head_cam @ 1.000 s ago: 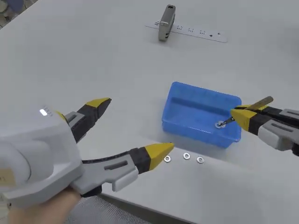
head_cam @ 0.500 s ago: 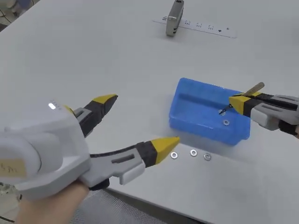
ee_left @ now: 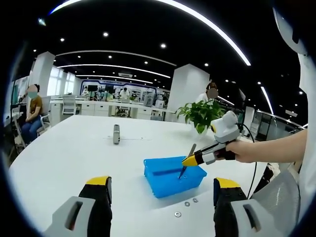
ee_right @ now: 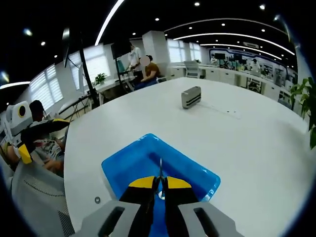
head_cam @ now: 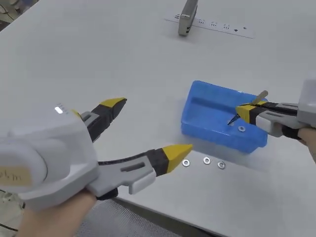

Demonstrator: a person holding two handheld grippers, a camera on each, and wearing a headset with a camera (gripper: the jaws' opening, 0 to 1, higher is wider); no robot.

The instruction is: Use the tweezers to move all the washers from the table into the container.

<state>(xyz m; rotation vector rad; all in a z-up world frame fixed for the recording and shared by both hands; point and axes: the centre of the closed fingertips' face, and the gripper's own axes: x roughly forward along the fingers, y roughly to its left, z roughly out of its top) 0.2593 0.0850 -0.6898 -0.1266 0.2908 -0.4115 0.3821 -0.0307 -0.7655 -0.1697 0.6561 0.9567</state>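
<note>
Seemingly between picks. Right gripper (head_cam: 243,111) is clamped narrow on the tweezers (head_cam: 233,119), whose tips sit low inside the blue container (head_cam: 212,137), in its right half. Nothing visible between the tips. One washer (head_cam: 241,129) lies on the container floor just beside them. On the table (head_cam: 98,59), three washers (head_cam: 207,160) lie in a row just near of the container's near wall. Left gripper (head_cam: 152,126) hovers near left, claw wide, holding nothing.

Judged: one of four is in. Next move calls for lifting the tweezers over the near wall, coming down on a table washer and easing the clamp so the tips part.

Head view gives the washer count. Right gripper view shows the tweezers pinched dead centre between its jaws. Left gripper view shows the right gripper side-on, with the tweezers slanting down into the container.
</note>
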